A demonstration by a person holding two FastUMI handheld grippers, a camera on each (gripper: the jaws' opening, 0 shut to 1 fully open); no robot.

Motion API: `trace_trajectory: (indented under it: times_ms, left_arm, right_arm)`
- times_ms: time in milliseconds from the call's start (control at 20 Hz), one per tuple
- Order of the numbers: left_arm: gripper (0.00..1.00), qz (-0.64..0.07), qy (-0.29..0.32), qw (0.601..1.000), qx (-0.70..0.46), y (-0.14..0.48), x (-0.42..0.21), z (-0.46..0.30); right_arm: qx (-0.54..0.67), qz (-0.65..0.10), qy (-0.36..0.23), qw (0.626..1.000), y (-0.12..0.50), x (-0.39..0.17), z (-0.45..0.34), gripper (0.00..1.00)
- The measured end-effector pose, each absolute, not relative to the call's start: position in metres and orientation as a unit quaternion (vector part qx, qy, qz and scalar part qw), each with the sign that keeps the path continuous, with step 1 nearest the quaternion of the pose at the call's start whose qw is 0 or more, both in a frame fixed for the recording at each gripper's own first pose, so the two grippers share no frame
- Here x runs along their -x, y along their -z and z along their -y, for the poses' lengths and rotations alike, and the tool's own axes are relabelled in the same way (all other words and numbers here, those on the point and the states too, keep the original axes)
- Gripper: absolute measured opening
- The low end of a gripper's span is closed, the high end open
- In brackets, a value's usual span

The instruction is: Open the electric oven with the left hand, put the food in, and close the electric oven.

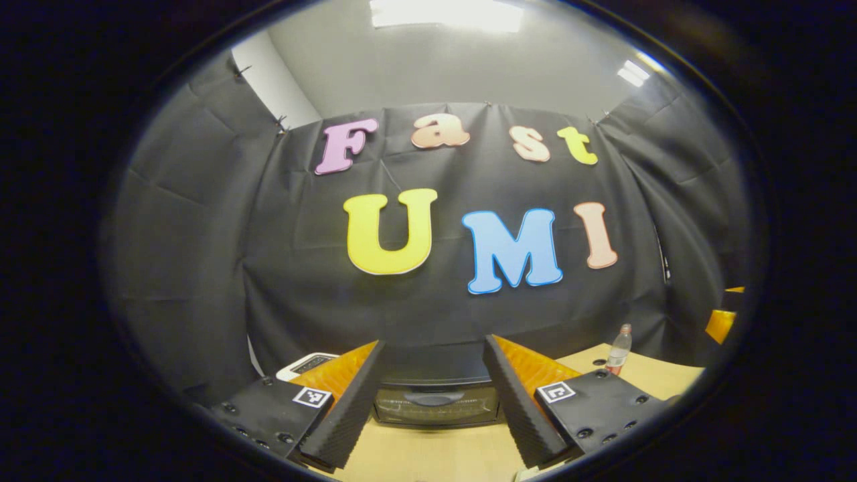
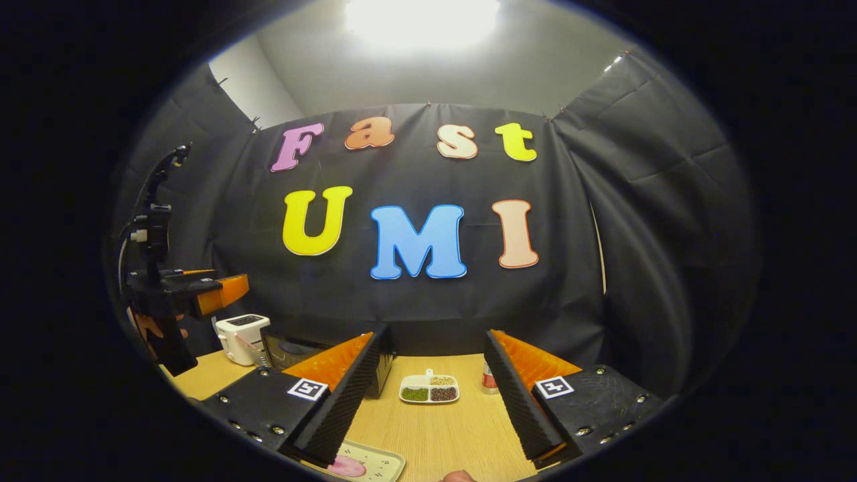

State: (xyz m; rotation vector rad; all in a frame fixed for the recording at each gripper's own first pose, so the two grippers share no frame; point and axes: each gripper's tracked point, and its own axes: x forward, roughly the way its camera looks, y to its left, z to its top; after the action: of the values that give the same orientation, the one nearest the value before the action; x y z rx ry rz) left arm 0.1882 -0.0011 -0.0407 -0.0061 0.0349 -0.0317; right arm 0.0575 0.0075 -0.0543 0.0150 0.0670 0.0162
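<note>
left tool (image 1: 434,395): fingers spread wide, empty, facing closed oven (image 1: 435,404) | right tool (image 2: 434,395): spread wide, empty, above desk (image 2: 435,435) | food tray (image 2: 365,463) below it

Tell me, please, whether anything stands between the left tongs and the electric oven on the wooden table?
Nothing visible does. In the left gripper view, the open left tongs frame the dark electric oven with its glass door straight ahead, with bare light wooden table between them. The clear plastic bottle stands off to the side.
</note>
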Motion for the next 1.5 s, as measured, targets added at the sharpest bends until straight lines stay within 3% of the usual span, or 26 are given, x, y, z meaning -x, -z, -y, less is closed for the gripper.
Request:
trace_trajectory:
  times_ms: [450, 650, 700, 850, 1000, 1200, 1400, 1500]
  left_arm:
    - [0.93, -0.067, 0.055, 0.996, 0.015, 0.119, -0.266, -0.005]
    - [1.00, -0.079, 0.071, 0.994, 0.012, 0.145, -0.294, -0.001]
    - [0.96, -0.082, 0.076, 0.994, 0.011, 0.150, -0.300, 0.001]
    - [1.00, -0.093, 0.086, 0.992, 0.005, 0.172, -0.316, 0.006]
    - [0.93, -0.100, 0.087, 0.991, 0.004, 0.191, -0.333, 0.008]
    - [1.00, -0.122, 0.079, 0.989, 0.006, 0.224, -0.349, 0.006]
    - [0.96, -0.142, 0.076, 0.987, 0.018, 0.248, -0.355, 0.009]
    - [1.00, -0.142, 0.071, 0.987, 0.014, 0.253, -0.352, 0.009]
  right_arm:
    - [0.013, -0.056, 0.041, 0.998, 0.072, -0.079, -0.020, 0.97]
    - [0.014, -0.067, 0.063, 0.996, 0.080, -0.082, -0.022, 0.97]
    - [0.014, -0.067, 0.068, 0.995, 0.081, -0.083, -0.022, 0.97]
    - [0.020, -0.074, 0.083, 0.994, 0.086, -0.087, -0.020, 0.97]
    - [0.023, -0.083, 0.089, 0.992, 0.090, -0.088, -0.021, 0.97]
    - [0.040, -0.074, 0.098, 0.992, 0.083, -0.088, -0.019, 0.97]
    - [0.043, -0.073, 0.093, 0.992, 0.082, -0.086, -0.017, 0.97]
    - [0.040, -0.075, 0.095, 0.992, 0.082, -0.085, -0.015, 0.97]
